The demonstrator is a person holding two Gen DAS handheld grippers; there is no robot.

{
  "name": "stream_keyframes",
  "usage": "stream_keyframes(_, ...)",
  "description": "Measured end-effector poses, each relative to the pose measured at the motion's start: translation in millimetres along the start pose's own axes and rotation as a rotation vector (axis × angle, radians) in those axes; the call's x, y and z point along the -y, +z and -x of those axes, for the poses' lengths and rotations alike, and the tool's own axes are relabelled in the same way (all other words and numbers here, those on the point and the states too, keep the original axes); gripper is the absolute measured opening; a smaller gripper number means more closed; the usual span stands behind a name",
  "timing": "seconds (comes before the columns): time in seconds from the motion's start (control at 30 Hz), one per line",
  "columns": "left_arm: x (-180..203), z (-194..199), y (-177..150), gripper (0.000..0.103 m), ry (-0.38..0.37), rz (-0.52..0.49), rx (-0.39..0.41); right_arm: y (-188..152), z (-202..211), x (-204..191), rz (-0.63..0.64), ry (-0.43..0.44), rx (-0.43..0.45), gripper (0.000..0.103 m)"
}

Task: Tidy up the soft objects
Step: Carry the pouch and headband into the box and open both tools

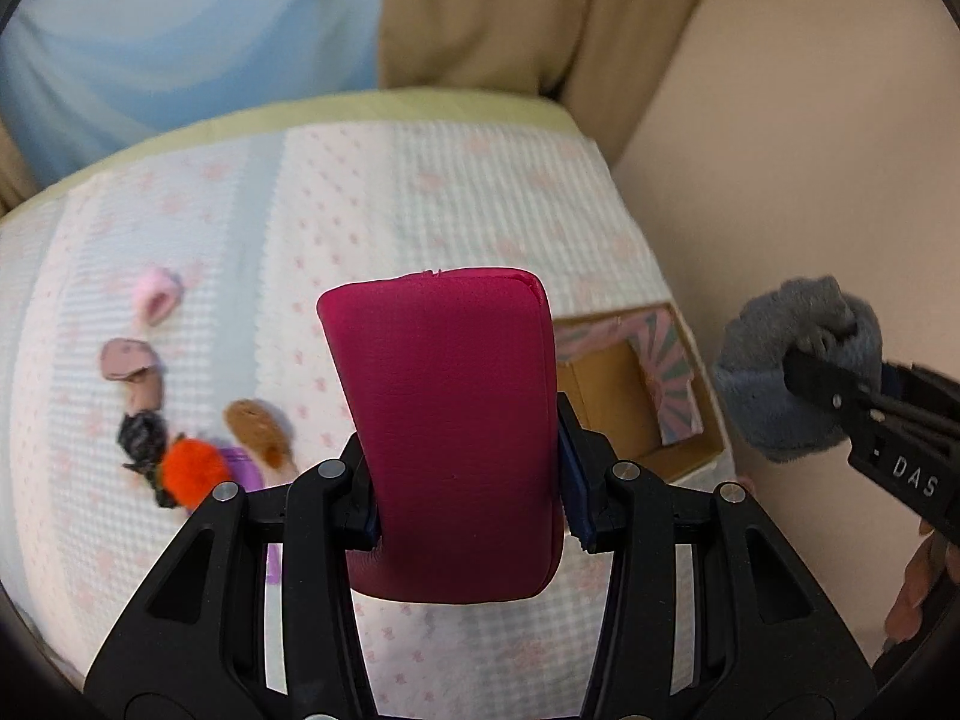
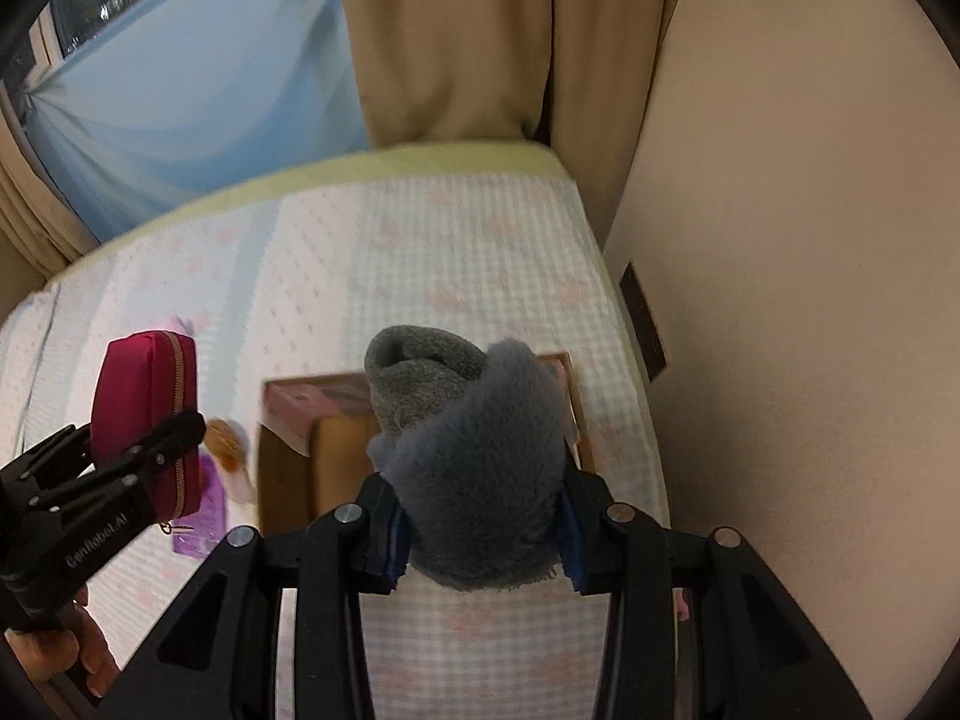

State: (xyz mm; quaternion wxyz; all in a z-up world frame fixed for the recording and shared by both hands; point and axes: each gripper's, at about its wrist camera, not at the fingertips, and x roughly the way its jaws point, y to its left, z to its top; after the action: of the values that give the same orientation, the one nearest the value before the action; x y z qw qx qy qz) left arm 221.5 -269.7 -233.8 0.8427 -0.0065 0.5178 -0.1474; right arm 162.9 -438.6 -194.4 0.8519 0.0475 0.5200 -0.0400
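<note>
Left side of the bed first: a loose cluster of small soft pieces lies on the white quilted bedspread with pink flowers (image 1: 420, 192) — a pale pink fuzzy piece (image 1: 157, 294), a mauve plush piece (image 1: 125, 358), a black fluffy tuft (image 1: 141, 433), an orange pom-pom (image 1: 193, 468), a tan plush piece (image 1: 258, 427) and a purple item (image 1: 243, 461) partly hidden behind my rig. None of these is sorted yet, so I judge most of the job remains. Centre: my left gripper (image 1: 468, 510) is clamped on a magenta zippered fabric pouch (image 1: 450, 432), held upright above the bedspread. Right of it sits an open cardboard box with a pink-and-green striped inner flap (image 1: 660, 384); what I see of its inside looks bare, though much is hidden. Further right, my right gripper (image 2: 477, 531) is closed around a grey fleece slipper-sock (image 2: 474, 450), carried above the box's near edge. Both items seem bound for the box. Obstacles: the two grippers are near each other, the raised flap narrows the opening, and the beige wall (image 2: 780, 240) crowds the box's right side.
</note>
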Motion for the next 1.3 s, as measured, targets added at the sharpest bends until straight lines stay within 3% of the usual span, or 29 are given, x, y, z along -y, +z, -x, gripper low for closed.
stream_keyframes(0.33,21.2,-143.4,-19.9,0.041,0.046,-0.12,-0.214,1.3,-125.9,31.2,0.052,0.039,-0.222,0.036)
stream_keyframes(0.53,28.9,-189.8,-30.8,0.041,0.075,-0.198,-0.274,-7.7,-181.6,38.4,0.027,0.061,-0.325,0.037)
stream_keyframes(0.67,36.3,-192.3,-34.0,0.041,0.078,-0.236,-0.287,-10.5,-201.1,40.3,0.014,0.097,-0.354,0.04)
stream_keyframes(0.7,39.7,-189.1,-33.7,0.046,0.083,-0.253,-0.276,-10.2,-203.2,38.7,0.017,0.104,-0.36,0.044)
stream_keyframes(0.73,42.3,-186.4,-32.5,0.064,0.095,-0.271,-0.269,-9.2,-205.5,37.4,0.031,0.098,-0.363,0.048)
stream_keyframes(0.77,46.0,-183.7,-32.1,0.081,0.108,-0.295,-0.261,-8.7,-207.1,35.7,0.038,0.092,-0.361,0.064)
stream_keyframes(0.8,49.1,-180.2,-31.9,0.102,0.121,-0.32,-0.248,-7.8,-208.8,36.8,0.035,0.088,-0.349,0.094)
stream_keyframes(0.83,51.0,-175.5,-32.2,0.103,0.127,-0.341,-0.222,-7.9,-211.2,38.5,0.02,0.1,-0.342,0.103)
stream_keyframes(1.0,54.4,-176.5,-40.8,0.103,0.142,-0.381,-0.229,-5.9,-214.4,41.1,-0.021,0.146,-0.325,0.103)
stream_keyframes(1.3,46.9,-167.9,-36.4,0.103,0.113,-0.33,-0.231,-5.5,-209.4,40.8,-0.027,0.142,-0.327,0.103)
